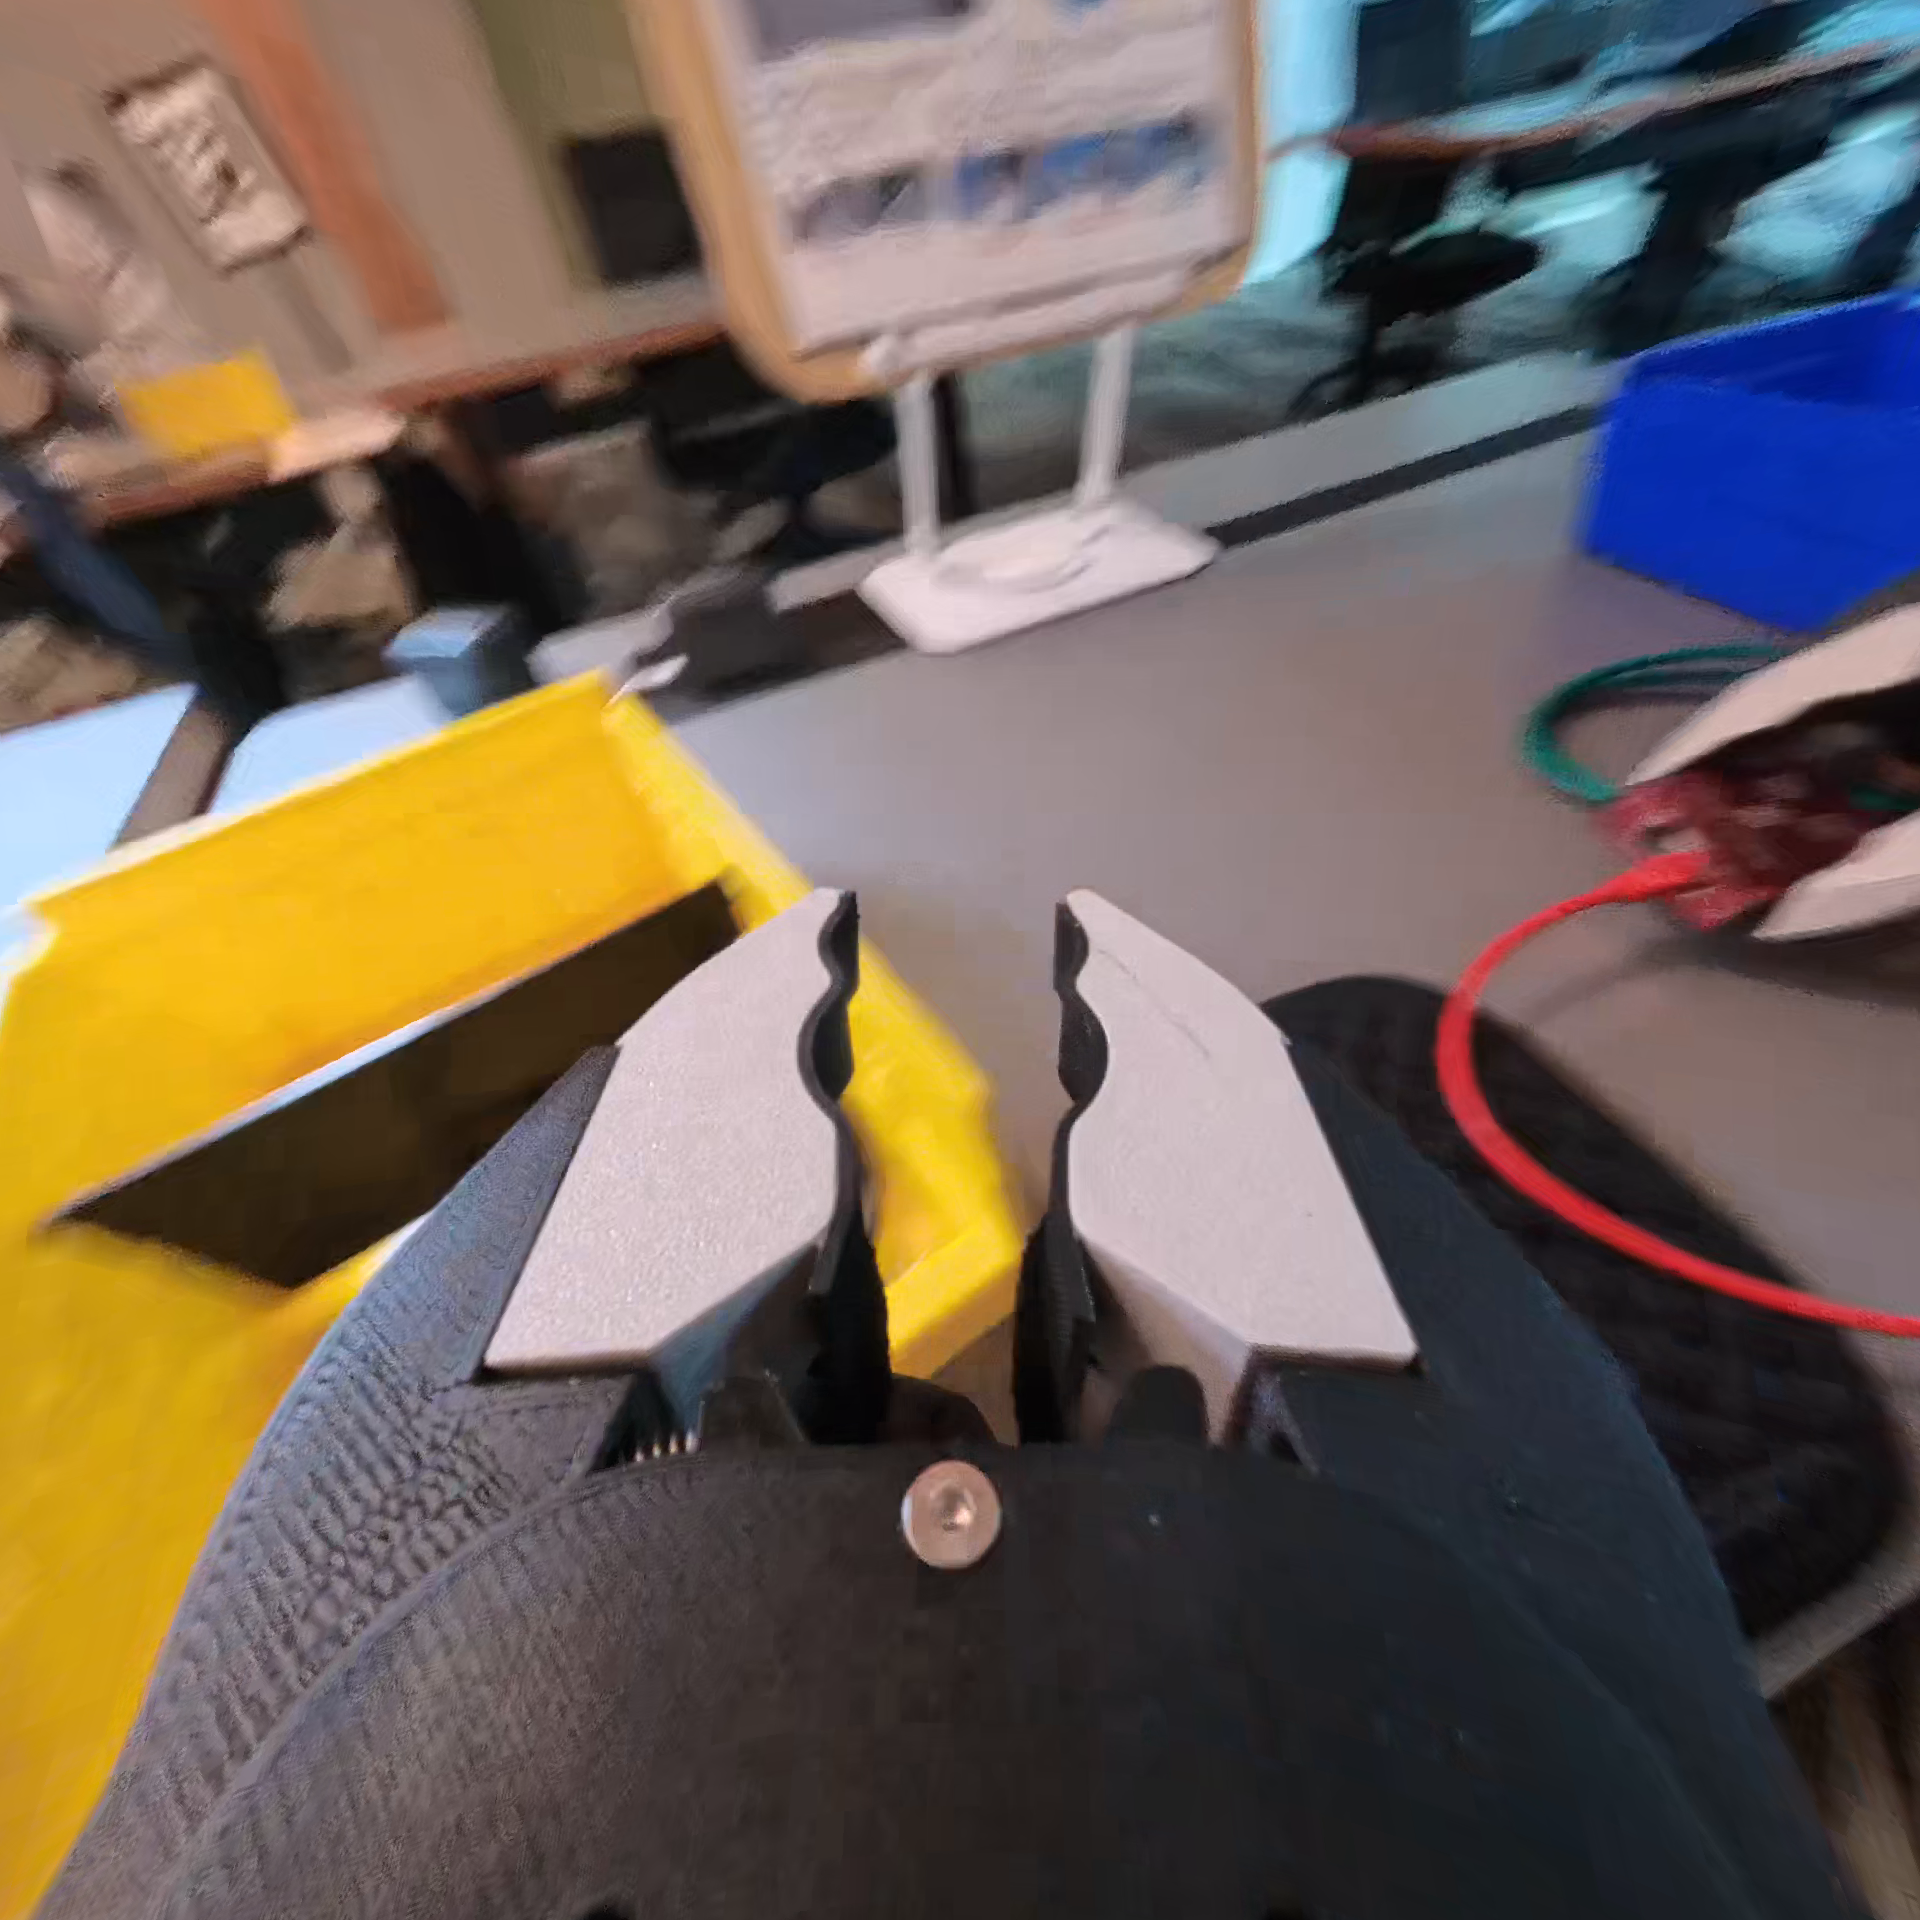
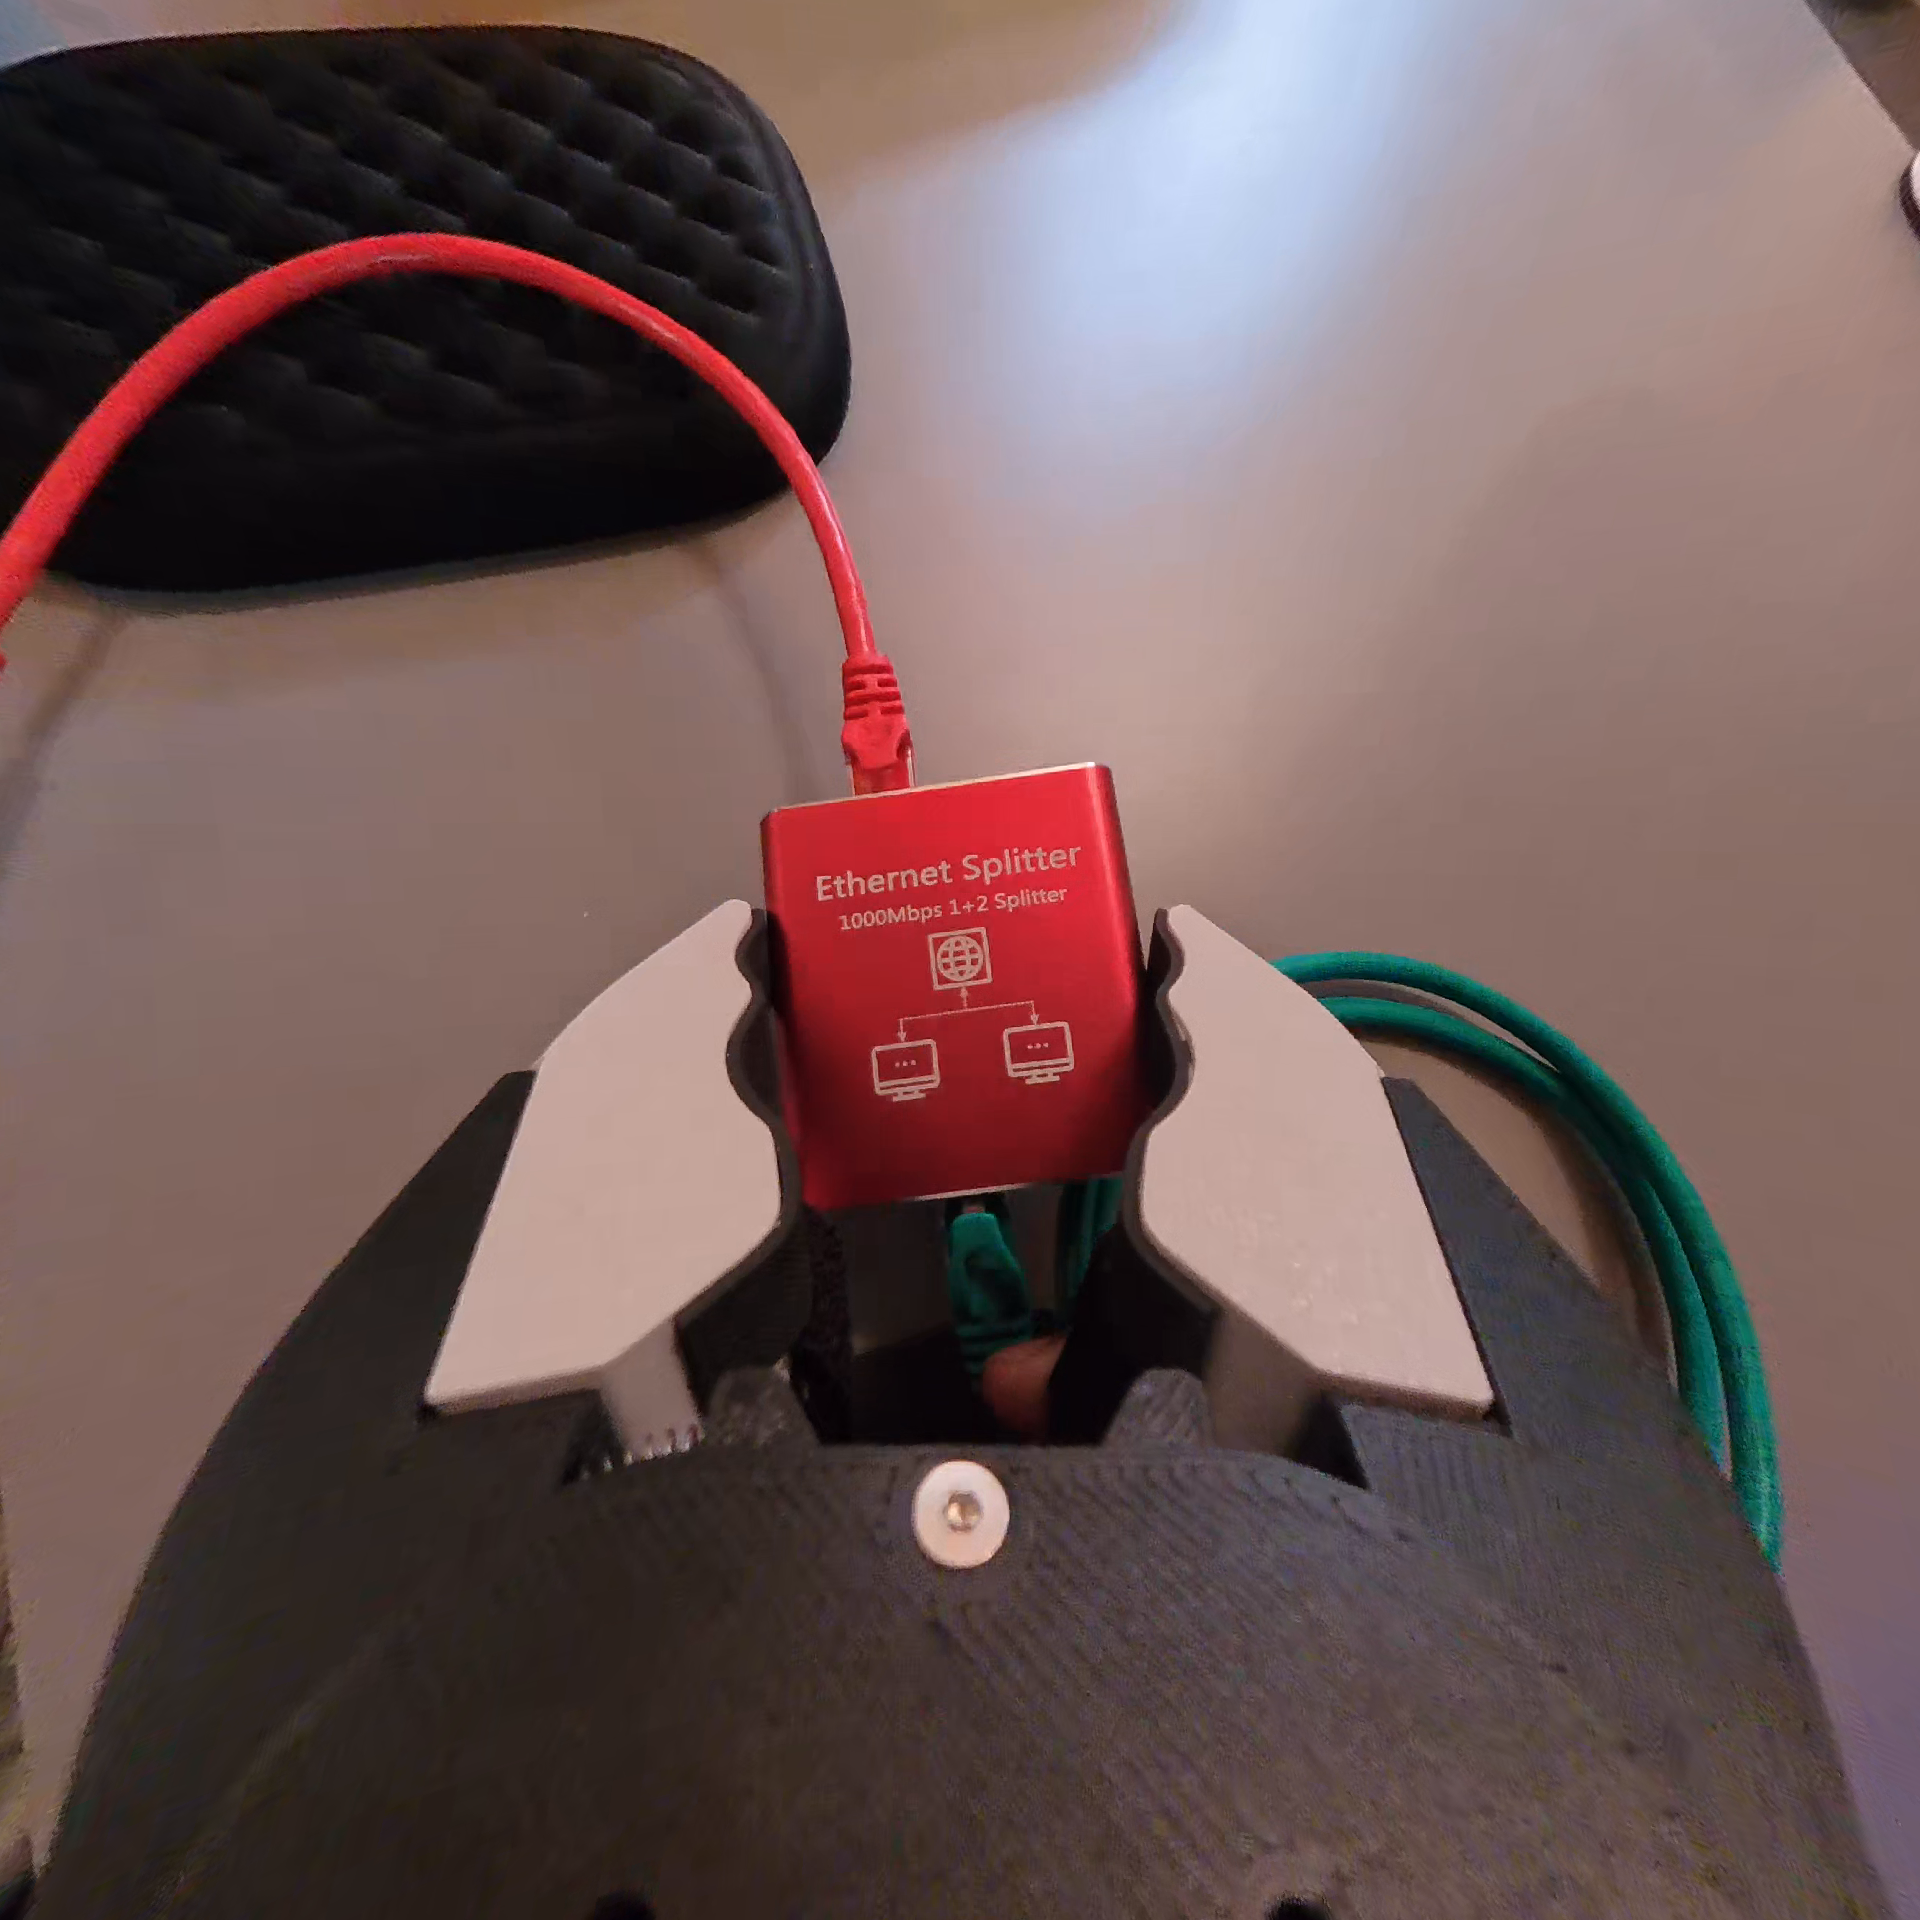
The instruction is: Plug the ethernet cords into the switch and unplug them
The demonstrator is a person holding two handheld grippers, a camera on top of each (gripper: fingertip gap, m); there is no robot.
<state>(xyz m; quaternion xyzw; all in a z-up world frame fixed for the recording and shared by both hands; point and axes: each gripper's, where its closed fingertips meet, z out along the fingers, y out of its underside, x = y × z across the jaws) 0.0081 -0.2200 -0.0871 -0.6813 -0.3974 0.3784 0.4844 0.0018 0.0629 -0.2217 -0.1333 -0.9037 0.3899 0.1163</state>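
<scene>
In the right wrist view my right gripper [image 2: 954, 935] is shut on a small red metal switch box [image 2: 951, 997], gripping its two sides. A red ethernet cord [image 2: 582, 301] is plugged into the box's far end and loops left over a black pad. A green ethernet cord [image 2: 1621, 1174] is plugged into the near end, between the fingers, and loops out to the right. In the left wrist view my left gripper [image 1: 956, 935] is open and empty above the table. The right gripper with the red box [image 1: 1714, 862] shows far right there, with the red cord [image 1: 1475, 1091] trailing away.
A yellow bin [image 1: 312, 987] stands left of my left gripper. A black padded wrist rest [image 2: 395, 312] lies under the red cord. A blue bin [image 1: 1766, 468] sits at the back right, and a white stand [image 1: 1039, 571] with a board at the table's far edge. About 30 centimeters separates my left fingertips from my right.
</scene>
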